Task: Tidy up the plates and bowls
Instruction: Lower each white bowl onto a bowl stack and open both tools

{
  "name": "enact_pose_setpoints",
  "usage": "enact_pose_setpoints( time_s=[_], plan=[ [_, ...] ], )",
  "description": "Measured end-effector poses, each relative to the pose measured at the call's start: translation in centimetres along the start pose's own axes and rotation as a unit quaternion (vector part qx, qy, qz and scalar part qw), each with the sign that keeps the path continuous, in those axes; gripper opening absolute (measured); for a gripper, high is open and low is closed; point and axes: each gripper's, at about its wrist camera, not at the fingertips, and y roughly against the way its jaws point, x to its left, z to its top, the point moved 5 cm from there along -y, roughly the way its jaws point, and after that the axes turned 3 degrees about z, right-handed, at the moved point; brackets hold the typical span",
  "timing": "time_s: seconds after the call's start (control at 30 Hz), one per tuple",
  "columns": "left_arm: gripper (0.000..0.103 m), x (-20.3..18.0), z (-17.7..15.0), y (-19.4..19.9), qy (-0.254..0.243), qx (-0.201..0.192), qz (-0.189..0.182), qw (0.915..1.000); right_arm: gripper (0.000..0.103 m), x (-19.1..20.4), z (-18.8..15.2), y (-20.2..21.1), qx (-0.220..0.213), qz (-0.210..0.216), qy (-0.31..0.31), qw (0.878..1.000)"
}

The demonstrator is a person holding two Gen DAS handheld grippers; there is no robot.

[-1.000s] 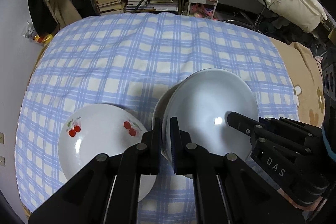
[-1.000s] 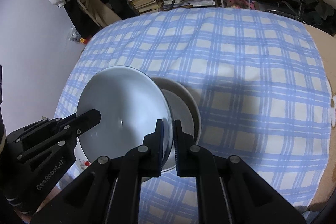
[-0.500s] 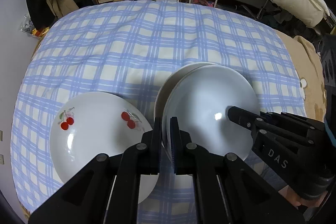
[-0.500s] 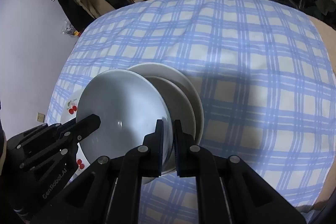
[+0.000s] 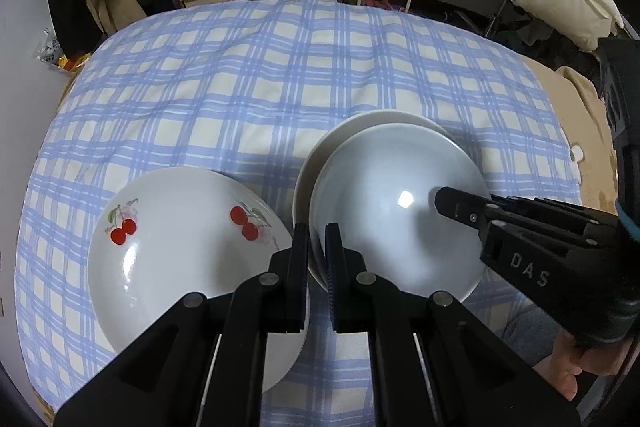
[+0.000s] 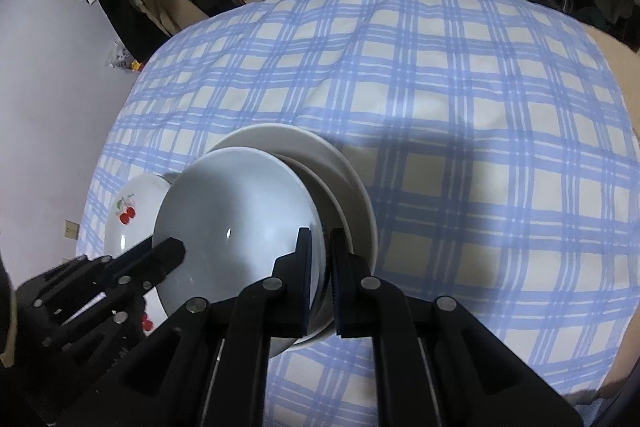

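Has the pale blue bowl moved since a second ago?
Yes. The bowl has come down toward the cream plate; more of the plate shows beyond it now.

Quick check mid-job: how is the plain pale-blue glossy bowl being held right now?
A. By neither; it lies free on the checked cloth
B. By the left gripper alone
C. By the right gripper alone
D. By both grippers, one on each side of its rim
D: the left gripper and right gripper each pinch the rim of the pale-blue bowl on opposite sides, above the cream plate.
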Motion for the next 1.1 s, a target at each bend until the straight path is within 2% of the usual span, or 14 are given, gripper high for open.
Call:
enact_pose_setpoints(
  time_s=[0.4, 0.9, 1.1],
  plan=[
    [0.010, 0.8, -0.4, 0.2, 0.023, -0.006, -0.019, 0.9995, 0.010, 0.8, 0.2, 0.1, -0.006, -0.029, 0.042, 0.999],
    [0.010, 0.5, -0.5, 0.2, 0.014, -0.011, -0.005, 0.9998, 0.012, 1.3, 0.2, 1.0, -0.023, -0.043, 0.060, 0.997],
    [0.010, 1.0, -0.6, -0.3, 0.016, -0.005, 0.005, 0.9998, 0.022, 0.9, 0.5, 2.1, -0.045, -0.047, 0.053, 0.996]
  ],
)
